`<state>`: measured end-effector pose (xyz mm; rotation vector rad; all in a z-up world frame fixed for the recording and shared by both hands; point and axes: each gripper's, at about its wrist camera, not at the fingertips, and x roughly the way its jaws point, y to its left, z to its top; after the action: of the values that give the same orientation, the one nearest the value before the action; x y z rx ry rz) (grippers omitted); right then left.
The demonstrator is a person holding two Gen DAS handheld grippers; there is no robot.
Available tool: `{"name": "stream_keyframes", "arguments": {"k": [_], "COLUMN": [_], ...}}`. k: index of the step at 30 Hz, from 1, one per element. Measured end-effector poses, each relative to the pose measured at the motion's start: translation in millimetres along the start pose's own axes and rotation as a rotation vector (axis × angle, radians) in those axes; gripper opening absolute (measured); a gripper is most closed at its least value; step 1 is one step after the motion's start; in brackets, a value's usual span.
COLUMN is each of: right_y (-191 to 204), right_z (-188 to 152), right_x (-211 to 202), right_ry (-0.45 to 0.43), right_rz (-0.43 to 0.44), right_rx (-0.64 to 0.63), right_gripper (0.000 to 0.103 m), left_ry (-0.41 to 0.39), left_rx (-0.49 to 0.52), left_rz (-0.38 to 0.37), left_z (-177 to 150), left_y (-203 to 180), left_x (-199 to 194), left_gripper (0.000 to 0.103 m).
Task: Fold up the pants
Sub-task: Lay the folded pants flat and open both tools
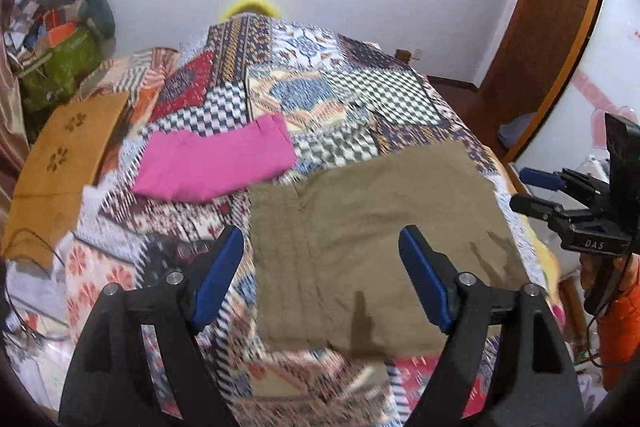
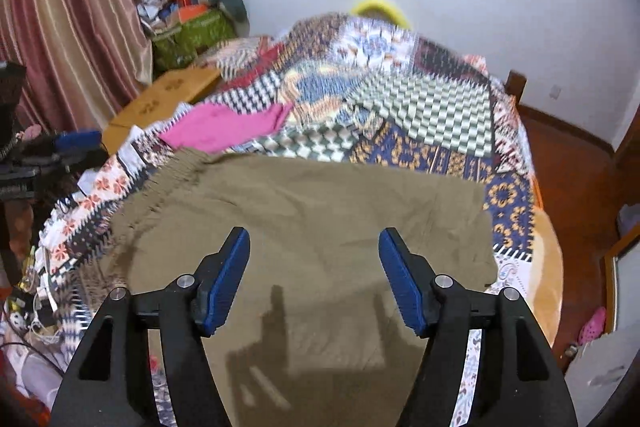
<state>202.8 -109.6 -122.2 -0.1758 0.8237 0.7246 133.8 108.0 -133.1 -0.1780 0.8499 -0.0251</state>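
Right wrist: pants [image 2: 304,227] beneath tool [image 2: 314,243]

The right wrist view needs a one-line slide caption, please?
Open right hand-held gripper above folded olive pants on a patchwork bedspread, pink garment beyond.

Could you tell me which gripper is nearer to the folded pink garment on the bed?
Left. The left gripper hovers open near the khaki pants' left edge, the pink garment just beyond. The right gripper is open over the pants' far side.

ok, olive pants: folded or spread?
Folded: the olive pants lie as a compact rectangle on the patchwork quilt, no separate legs showing.
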Motion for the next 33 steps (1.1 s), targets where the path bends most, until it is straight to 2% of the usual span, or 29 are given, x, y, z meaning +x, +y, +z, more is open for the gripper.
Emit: {"name": "stream_keyframes", "arguments": {"k": [7, 13, 21, 25, 30, 33], "right_y": [18.1, 31.4, 47.0, 47.4, 46.5, 47.6], "right_z": [-17.5, -30.4, -38.7, -45.8, -57.8, -64.0], "right_x": [-10.2, 5.4, 31.3, 42.5, 54.6, 55.4], "right_ry": [-0.018, 0.016, 0.061, 0.094, 0.158, 0.160], "right_rz": [0.002, 0.039, 0.019, 0.001, -0.005, -0.002], "right_rx": [0.007, 0.044, 0.006, 0.000, -0.005, -0.016], "right_gripper": [0.064, 0.064, 0.064, 0.064, 0.064, 0.064], "left_ry": [0.089, 0.160, 0.264, 0.250, 0.247, 0.245], "left_rx": [-0.076, -0.159, -0.253, -0.253, -0.342, -0.379], "left_rz": [-0.084, -0.142, -0.208, -0.223, -0.301, -0.322], "left_z": [-38.2, -65.1, -90.6, -89.7, -85.7, -82.4], "left_y": [3.2, 10.8, 17.2, 14.6, 23.1, 27.6], "left_x": [3.1, 18.1, 47.1, 51.8, 61.6, 66.0], "left_gripper": [0.080, 0.080, 0.080, 0.080, 0.083, 0.083]}}
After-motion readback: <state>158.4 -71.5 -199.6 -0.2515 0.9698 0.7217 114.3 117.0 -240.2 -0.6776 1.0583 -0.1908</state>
